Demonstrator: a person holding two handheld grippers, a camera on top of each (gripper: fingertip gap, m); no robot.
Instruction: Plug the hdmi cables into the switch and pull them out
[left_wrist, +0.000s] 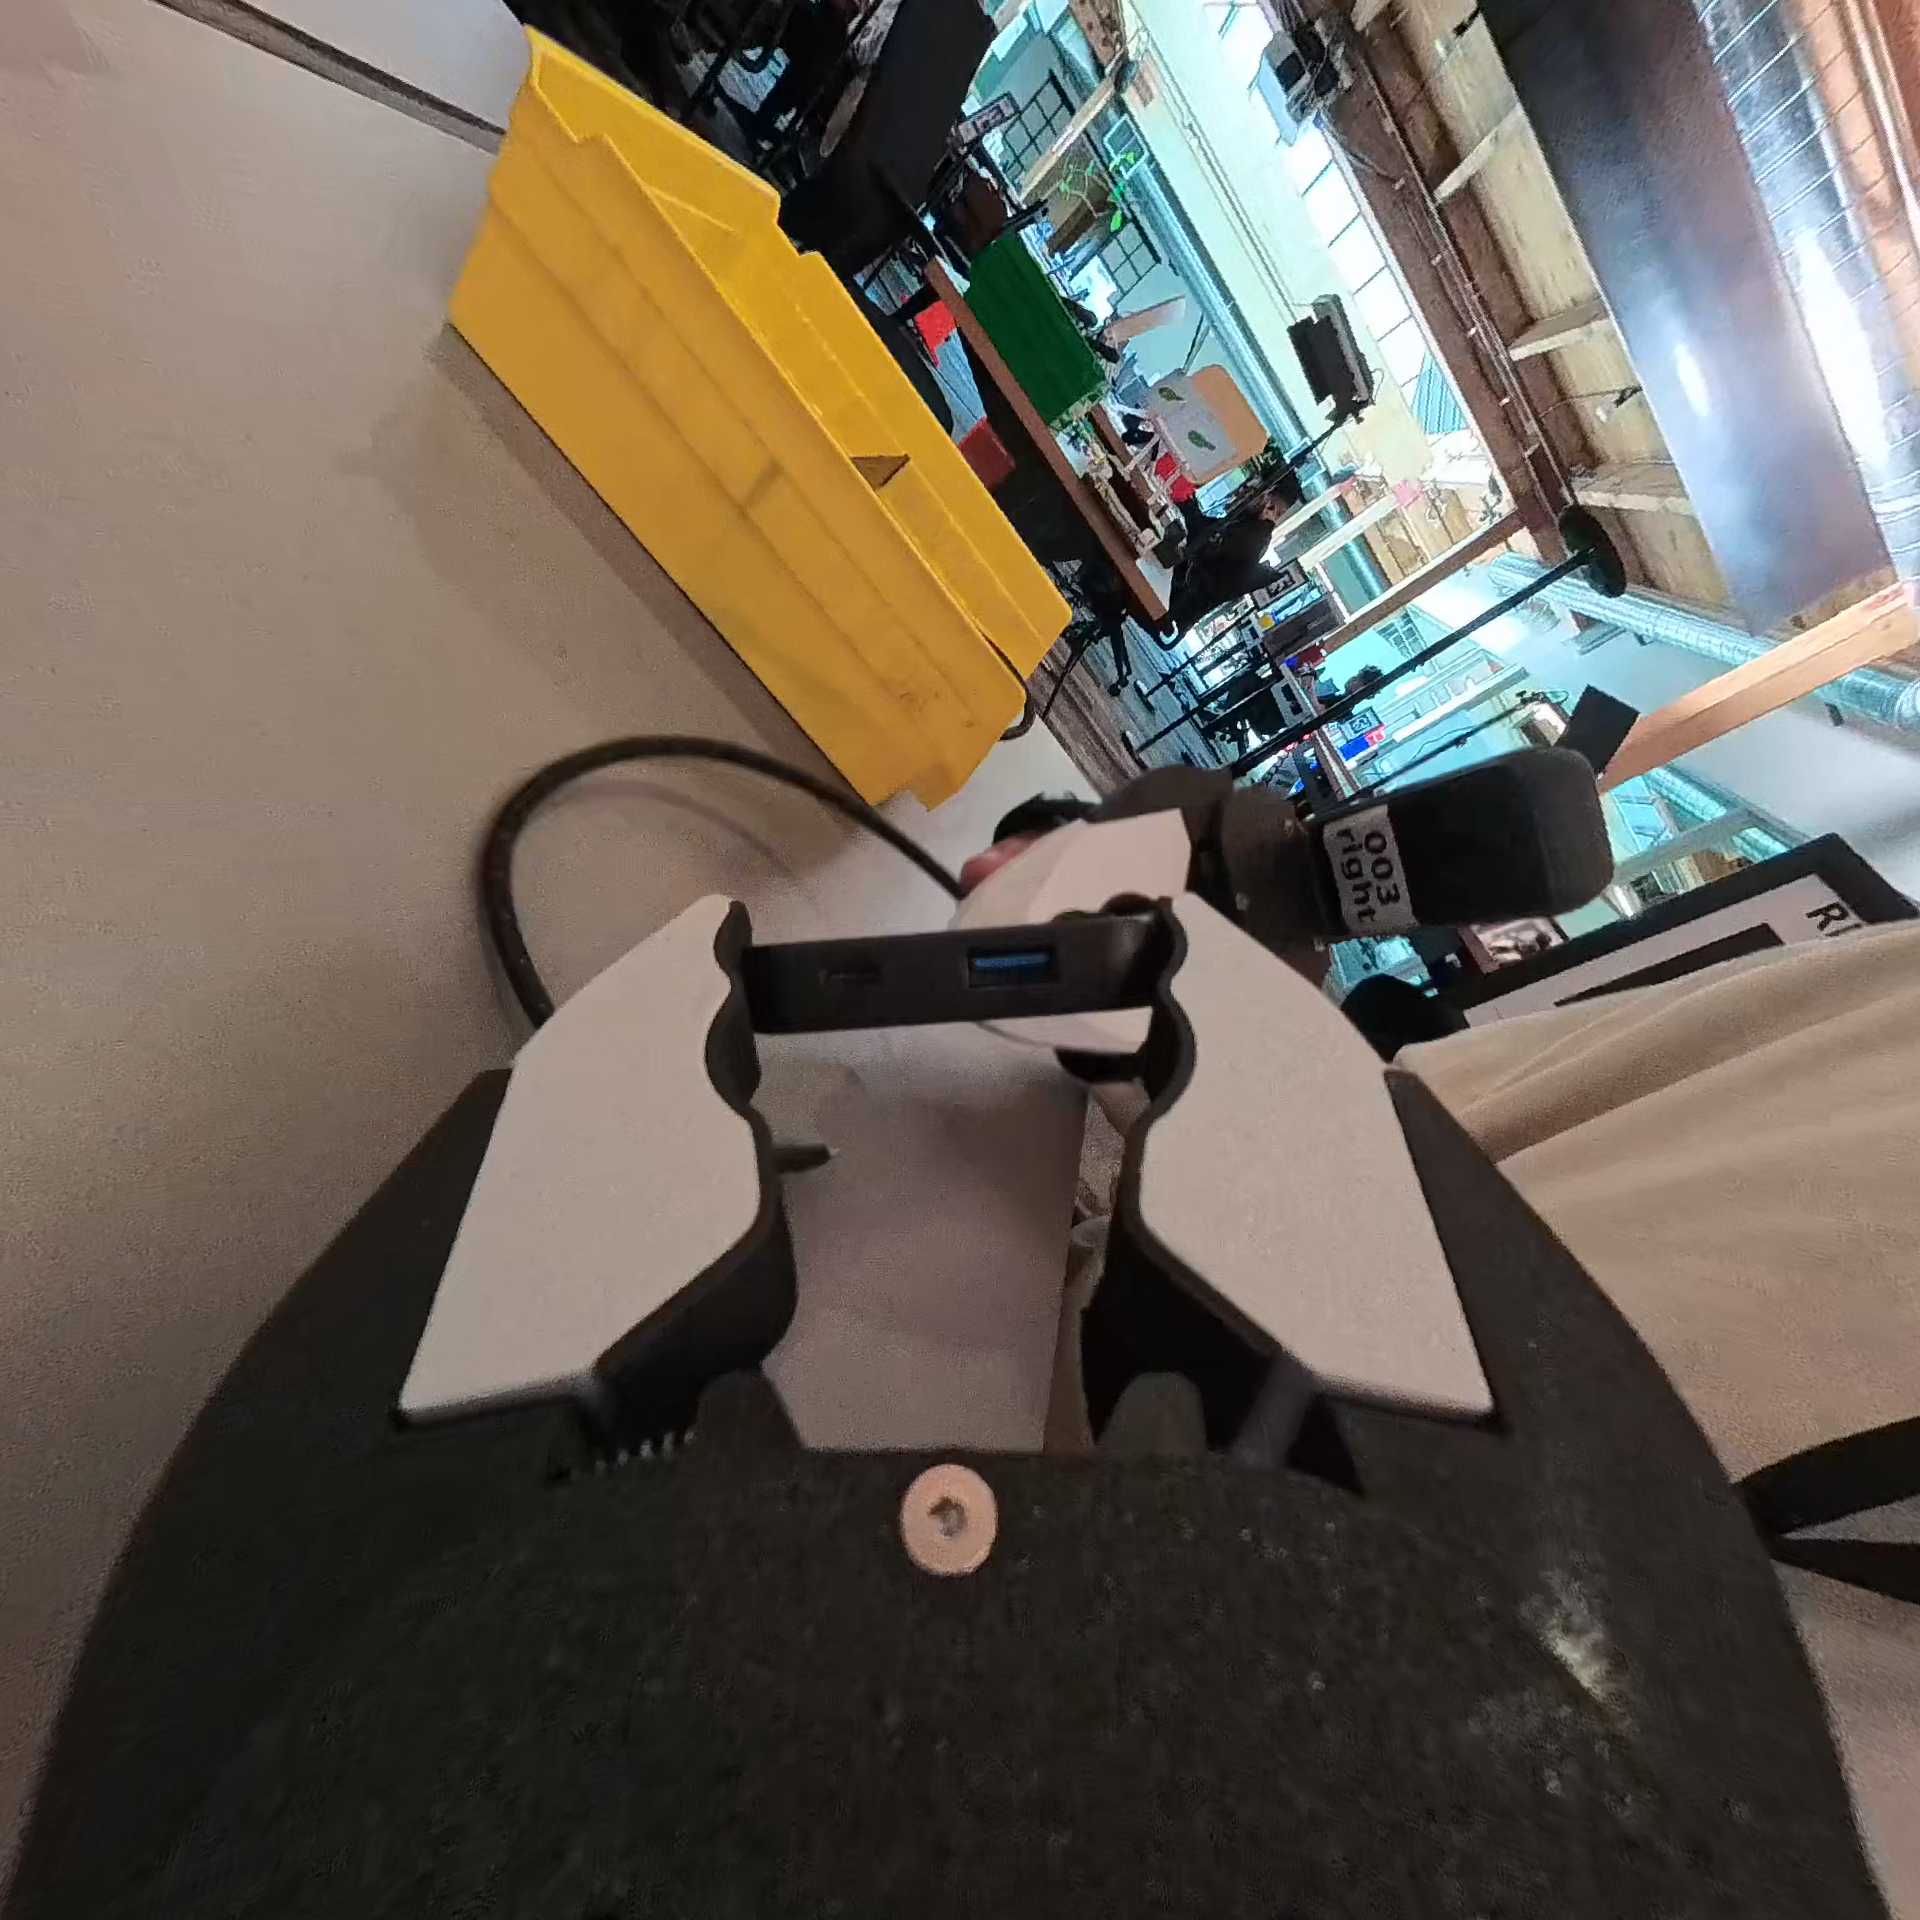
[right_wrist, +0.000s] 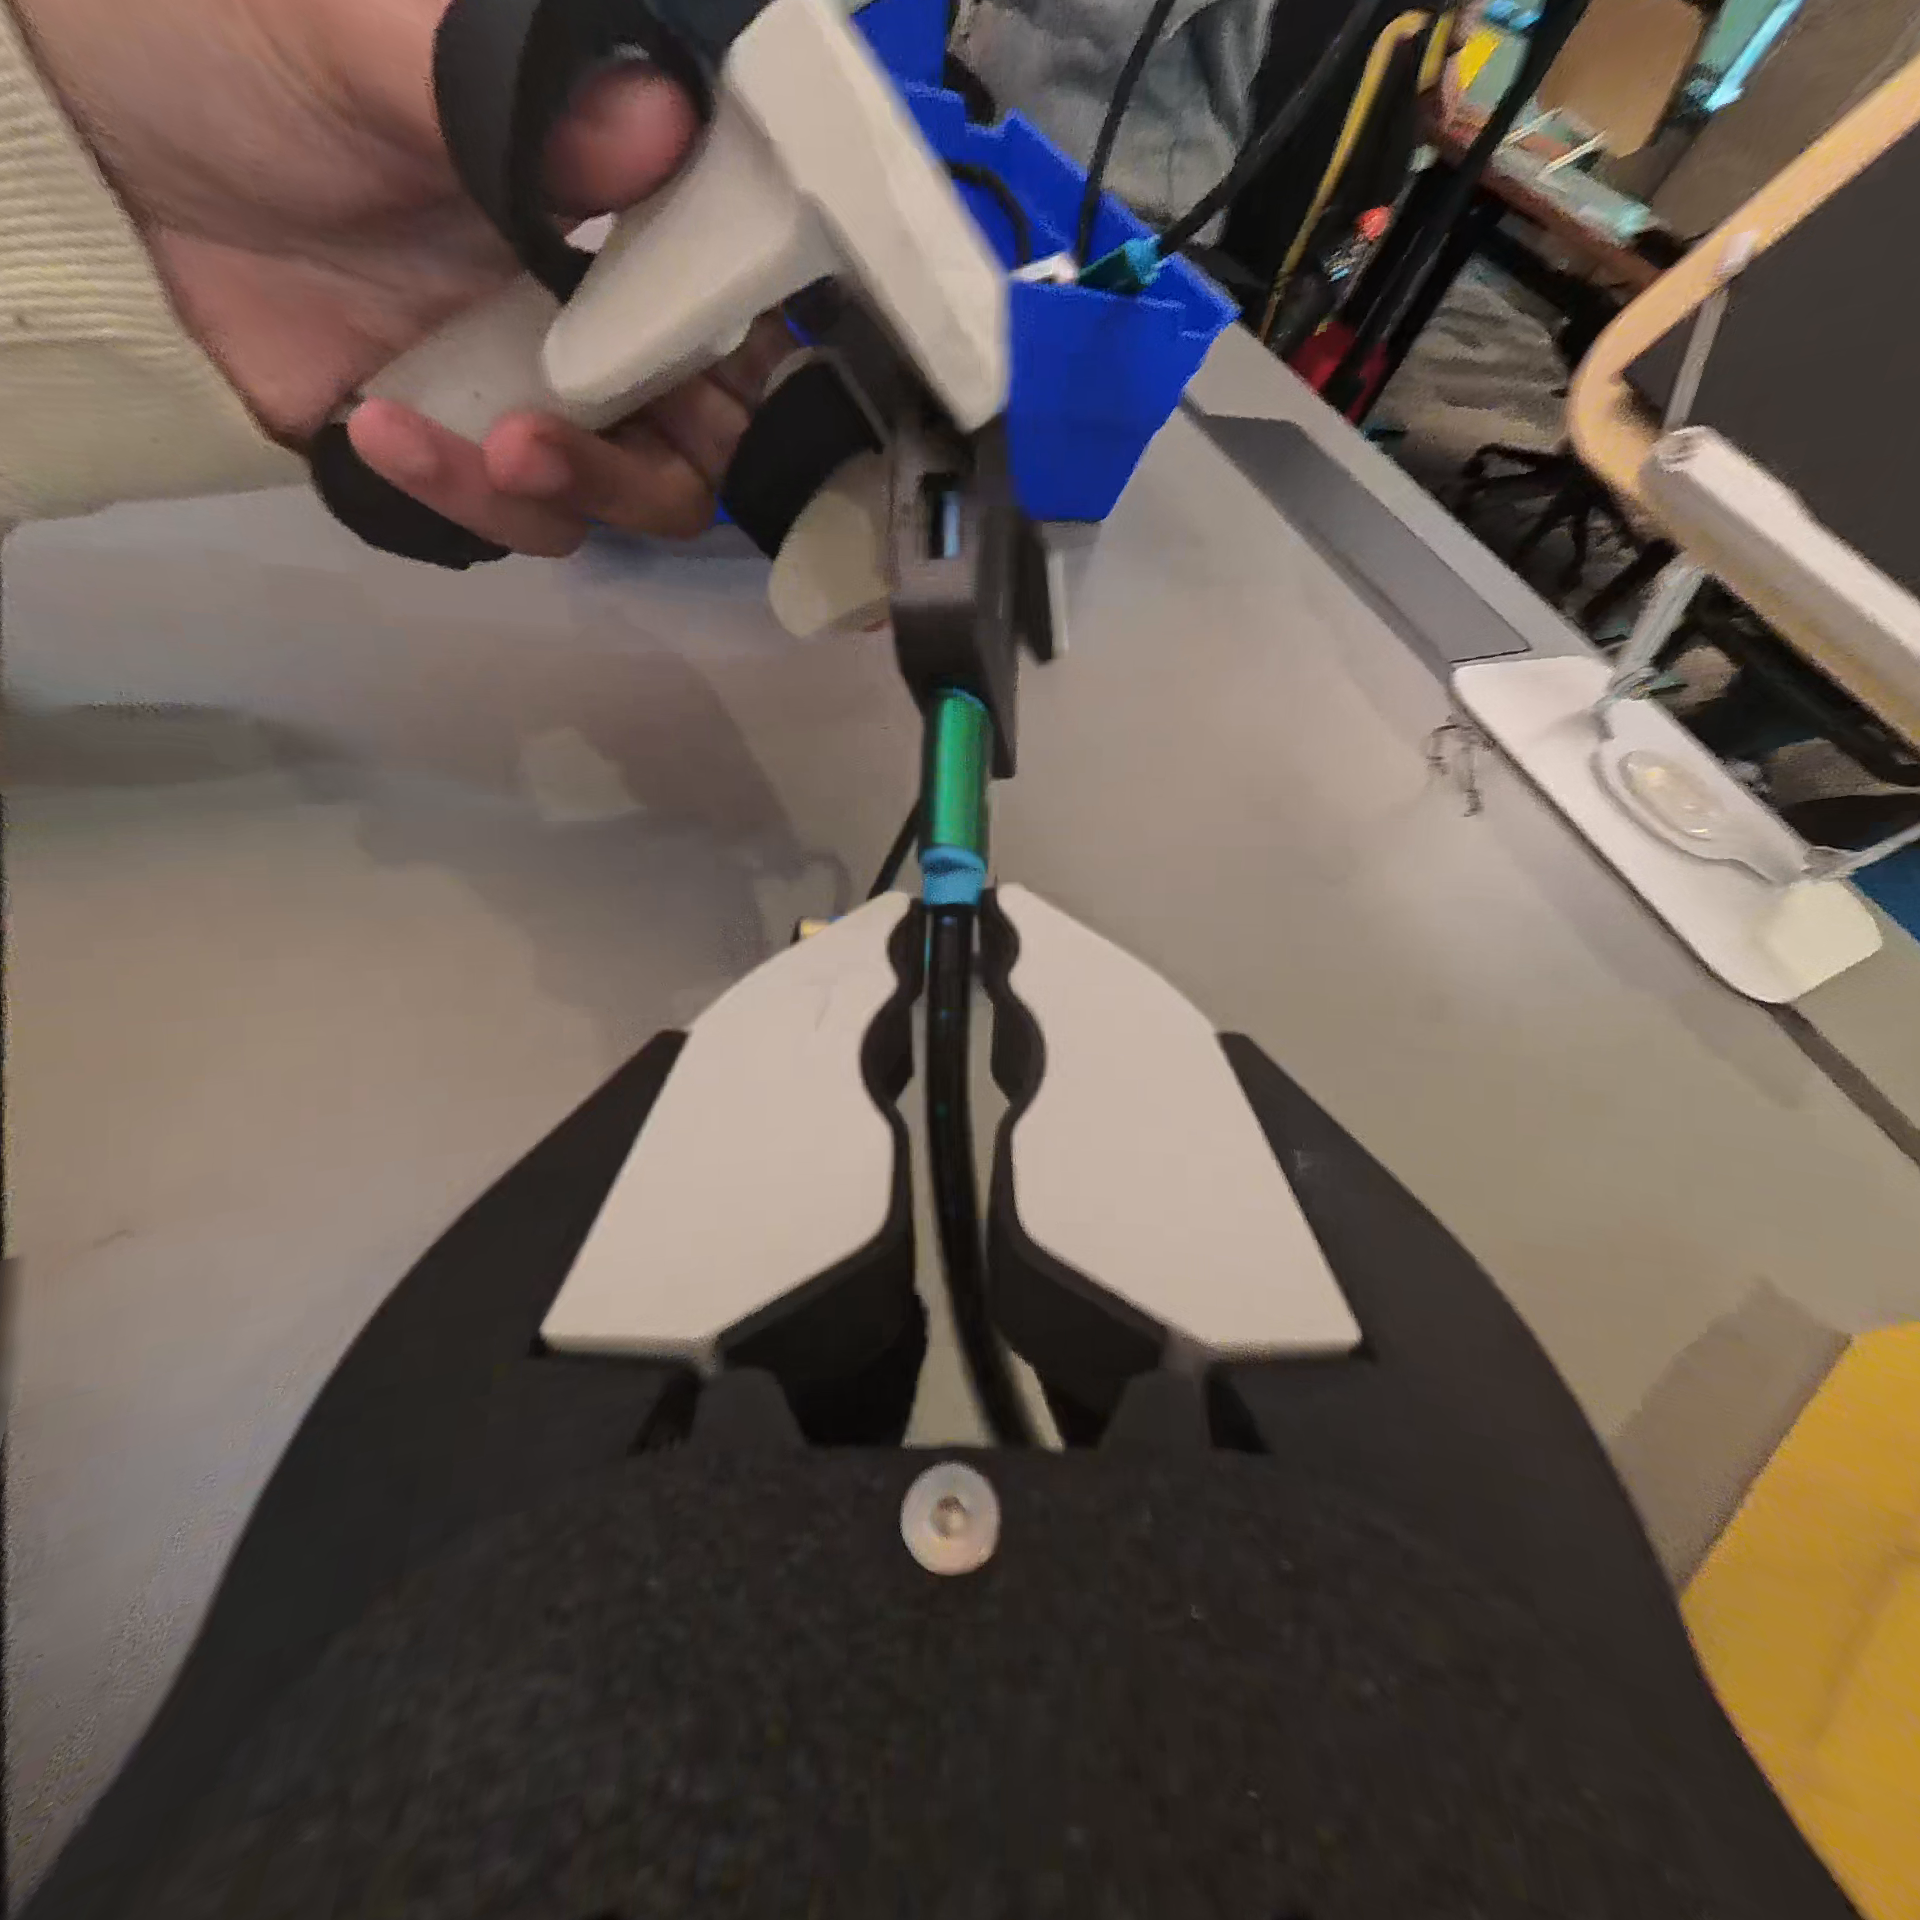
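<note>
The person is holding the switch (left_wrist: 951, 977) up off the grey table (right_wrist: 1195, 831), pinched across its width between the tips of the left gripper (left_wrist: 951, 987). Its fingers are standing fairly wide apart, since the flat black box is filling the gap between them. The edge of the switch that is facing back toward that gripper is showing a blue port and a smaller slot.

From the far end of the switch a green-shelled hdmi plug (right_wrist: 954, 774) is sticking out, in line with the box's long axis and pointing straight at the right gripper (right_wrist: 951, 909). That gripper is sitting just behind the plug's light-blue collar, its fingers drawn in narrow around the black cable (right_wrist: 951, 1091), which is running back between them toward its body. Whether the plug is seated fully or only partly in the switch I cannot tell; the pictures are a little blurred there.

So the two grippers are facing each other along one line, with the switch and plug between them. Any push or pull, I would judge, has to run along that shared axis, with the left gripper bracing the box; a grip on cable rather than shell may bend or slip.

A blue bin (right_wrist: 1091, 343) is sitting beyond the switch, and a yellow bin (left_wrist: 748, 416) off to its other side.
</note>
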